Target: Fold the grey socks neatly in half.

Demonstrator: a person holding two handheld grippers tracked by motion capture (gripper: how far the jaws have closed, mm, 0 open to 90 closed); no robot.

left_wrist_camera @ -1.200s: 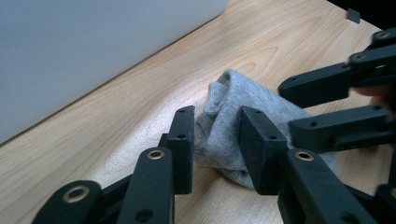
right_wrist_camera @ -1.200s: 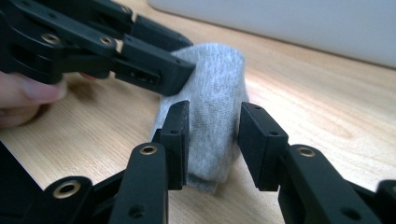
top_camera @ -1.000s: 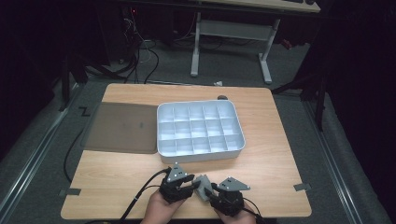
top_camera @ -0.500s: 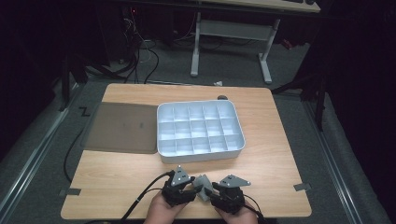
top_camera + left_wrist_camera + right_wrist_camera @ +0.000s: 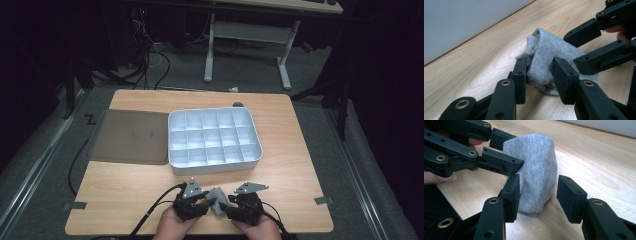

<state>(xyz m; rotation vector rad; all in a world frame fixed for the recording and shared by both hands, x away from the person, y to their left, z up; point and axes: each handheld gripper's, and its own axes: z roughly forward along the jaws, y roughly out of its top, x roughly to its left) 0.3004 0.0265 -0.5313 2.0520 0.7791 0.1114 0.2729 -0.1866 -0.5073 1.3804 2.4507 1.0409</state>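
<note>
Grey cloth [image 5: 546, 58], bunched into a small wad, lies on the desk [image 5: 295, 150] at its near edge, short of the white compartment tray [image 5: 215, 167]. Our left gripper [image 5: 539, 75], jaws just closing, pinches it; our right gripper [image 5: 537, 192], jaws just opening, straddles it with only one pad touching. We would keep the left pinch firm and regrip low. No writing is legible.

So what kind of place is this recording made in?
Probably a lab or workshop set up for recording: a wooden table on grey carpet, cables trailing by dark equipment behind, and a second desk frame farther back.
</note>
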